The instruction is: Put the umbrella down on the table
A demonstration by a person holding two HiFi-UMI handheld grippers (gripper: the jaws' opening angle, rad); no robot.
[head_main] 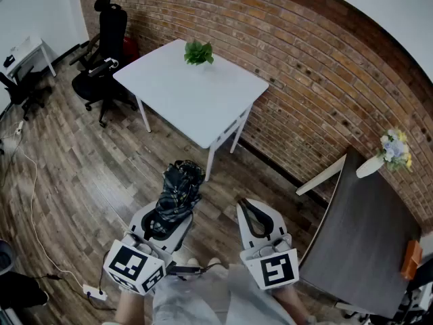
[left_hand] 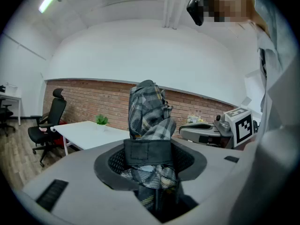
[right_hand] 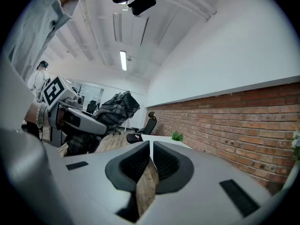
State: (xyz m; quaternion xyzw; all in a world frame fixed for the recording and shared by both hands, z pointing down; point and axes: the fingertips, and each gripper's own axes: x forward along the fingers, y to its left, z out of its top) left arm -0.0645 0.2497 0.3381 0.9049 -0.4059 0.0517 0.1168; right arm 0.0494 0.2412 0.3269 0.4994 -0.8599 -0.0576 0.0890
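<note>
Plaid grey cloth fills the left tool (left_hand: 151, 159): its jaws stand wide and press on the folded umbrella (left_hand: 149, 121), gripped at the strap band, with the bundle rising clear of the pads. Beside it, the right tool (right_hand: 149, 165) has its jaws drawn together on nothing. Both hang over the wood floor, well short of the white worktop (head_main: 196, 103), which carries 1 small plant (head_main: 199, 52) near its far edge. To do this well, I would carry the umbrella forward over the near part of the worktop, lower it until the cloth lies along the surface, and only then ease the jaws apart. Letting go early risks a roll off the edge.
</note>
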